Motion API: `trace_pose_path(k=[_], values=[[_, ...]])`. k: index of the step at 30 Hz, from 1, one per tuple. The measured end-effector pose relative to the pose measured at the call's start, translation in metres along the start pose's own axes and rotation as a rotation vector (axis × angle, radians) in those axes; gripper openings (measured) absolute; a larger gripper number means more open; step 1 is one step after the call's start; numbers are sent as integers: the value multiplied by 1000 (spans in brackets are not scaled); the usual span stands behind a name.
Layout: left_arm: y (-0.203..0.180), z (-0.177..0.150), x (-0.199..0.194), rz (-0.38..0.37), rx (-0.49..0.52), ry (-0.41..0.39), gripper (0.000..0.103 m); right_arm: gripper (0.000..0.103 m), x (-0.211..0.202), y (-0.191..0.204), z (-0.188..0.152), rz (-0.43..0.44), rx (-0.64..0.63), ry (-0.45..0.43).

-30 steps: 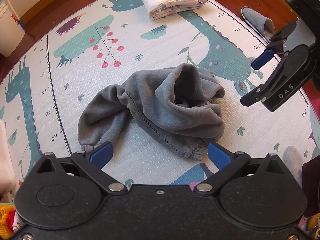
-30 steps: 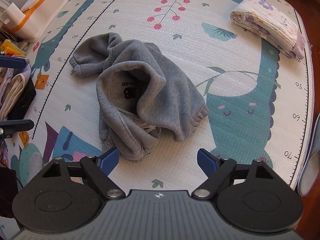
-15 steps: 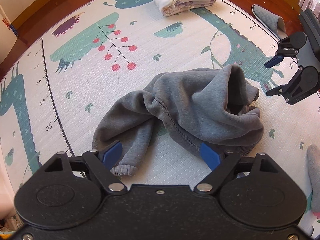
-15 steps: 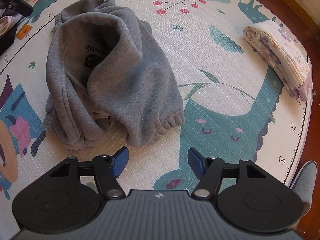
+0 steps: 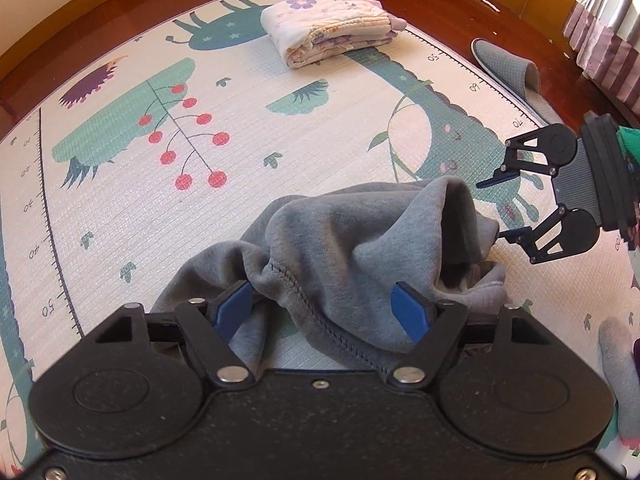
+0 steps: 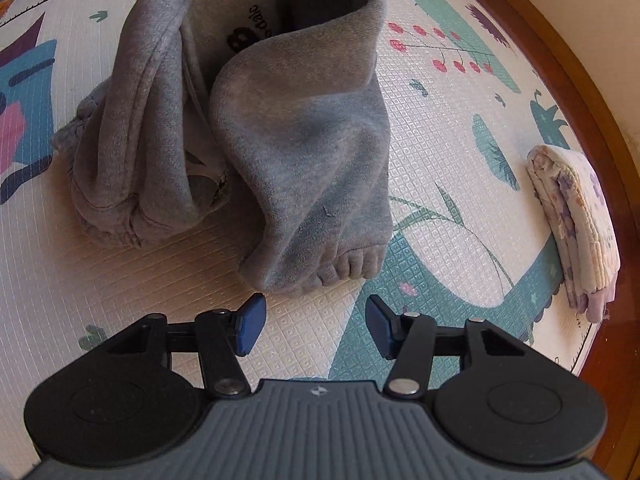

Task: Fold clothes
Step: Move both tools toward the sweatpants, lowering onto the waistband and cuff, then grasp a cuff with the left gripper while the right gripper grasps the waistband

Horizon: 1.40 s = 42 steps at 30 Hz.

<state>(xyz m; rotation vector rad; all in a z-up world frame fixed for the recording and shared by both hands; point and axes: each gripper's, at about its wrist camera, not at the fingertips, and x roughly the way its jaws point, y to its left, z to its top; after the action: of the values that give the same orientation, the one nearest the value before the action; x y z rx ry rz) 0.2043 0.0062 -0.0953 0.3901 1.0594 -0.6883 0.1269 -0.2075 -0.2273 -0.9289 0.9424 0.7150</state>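
Grey sweatpants (image 5: 360, 248) lie crumpled on the play mat (image 5: 120, 200). My left gripper (image 5: 324, 308) is open and low over their near side, with a seamed fold of cloth lying between its blue fingertips. In the right wrist view the sweatpants (image 6: 288, 140) show a printed label inside the waistband and a gathered cuff (image 6: 320, 268) at the near end. My right gripper (image 6: 316, 316) is open just short of that cuff, not touching it. From the left wrist view the right gripper (image 5: 494, 208) stands open at the garment's right edge.
A folded floral cloth (image 5: 328, 28) rests at the mat's far edge, also seen as the folded cloth (image 6: 576, 224) on the right. A grey slipper (image 5: 512, 76) lies on the wooden floor beyond the mat. A person's grey-socked foot (image 5: 616, 360) is at the right.
Both grippers have moved in toward the sweatpants. The left one now straddles a fold of cloth; the right one has dropped close to the cuff. Both stay open.
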Motion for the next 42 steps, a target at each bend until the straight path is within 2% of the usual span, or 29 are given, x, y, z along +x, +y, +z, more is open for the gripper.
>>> trace_pose_path(k=[2, 6, 8, 10, 16, 20, 21, 24, 25, 28, 30, 31, 33, 36, 38, 42], values=[[-9, 12, -1, -25, 56, -16, 78, 55, 2, 8, 0, -23, -96, -26], [-35, 31, 1, -64, 186, -38, 79, 54, 6, 11, 1, -23, -135, -59], [-54, 35, 7, -74, 274, -40, 79, 50, 6, 6, 2, -1, -111, -67], [-70, 36, 13, -74, 346, -39, 79, 36, 5, 1, 1, 20, -71, -68], [-114, 36, 46, -83, 482, -19, 79, 33, -2, -27, -8, 25, 64, -112], [-142, 34, 76, -43, 573, 23, 79, 33, -8, -43, -13, 14, 123, -141], [-148, 34, 83, -32, 594, 35, 79, 28, -10, -45, -16, 10, 131, -150], [-163, 34, 101, 6, 648, 52, 73, 26, -12, -50, -19, 11, 165, -165], [-166, 36, 106, 29, 651, 58, 67, 26, -12, -50, -20, 12, 165, -166], [-169, 45, 124, 85, 634, 107, 40, 26, -14, -45, -23, 21, 139, -174], [-168, 52, 132, 92, 606, 131, 28, 26, -13, -44, -27, 25, 140, -163], [-165, 56, 131, 95, 578, 129, 11, 26, -15, -44, -29, 31, 154, -170], [-157, 63, 127, 101, 519, 122, 9, 26, -18, -47, -33, 41, 187, -177], [-132, 70, 106, 96, 411, 61, 7, 27, -23, -46, -36, 58, 210, -186], [-109, 73, 87, 83, 304, 16, 7, 32, -25, -42, -35, 74, 215, -189], [-64, 77, 42, 55, 118, -80, 6, 61, -36, -32, -21, 143, 251, -232]])
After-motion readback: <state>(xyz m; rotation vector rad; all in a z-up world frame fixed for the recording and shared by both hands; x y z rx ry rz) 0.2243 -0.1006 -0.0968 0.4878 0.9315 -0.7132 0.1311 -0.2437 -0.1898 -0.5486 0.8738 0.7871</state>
